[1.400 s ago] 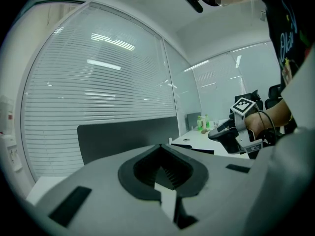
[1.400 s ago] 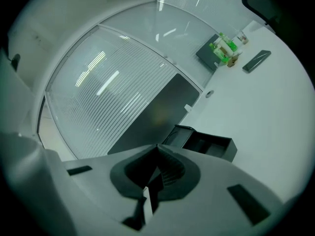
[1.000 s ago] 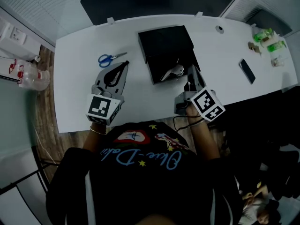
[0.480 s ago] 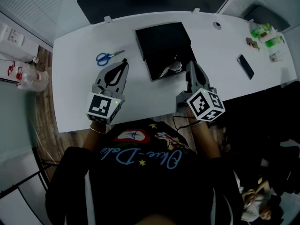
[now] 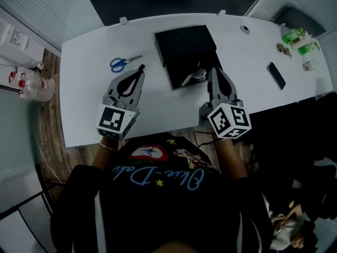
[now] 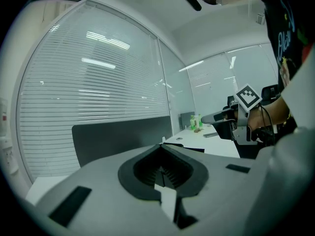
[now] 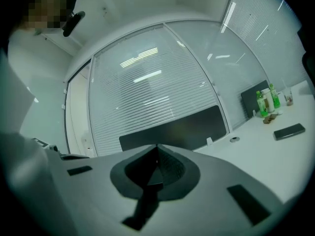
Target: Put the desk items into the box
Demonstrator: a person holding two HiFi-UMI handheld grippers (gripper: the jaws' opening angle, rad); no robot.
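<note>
Pale cursive lettering crosses the person's dark shirt (image 5: 158,175), beside small stars and a red patch, too dim to read surely; the marker cube (image 5: 229,120) on the right gripper (image 5: 213,70) bears a black-and-white square code. That gripper is clenched on nothing, its tip just beside the near right corner of the black box (image 5: 181,49); a pale item (image 5: 194,78) lies at the box's near end. The left gripper (image 5: 141,69) is likewise closed and empty, over the white desk (image 5: 158,109); blue-handled scissors (image 5: 124,64) lie just beyond it, left of the box; a dark phone (image 5: 277,79) and green bottles (image 5: 298,40) sit well apart, at the right.
</note>
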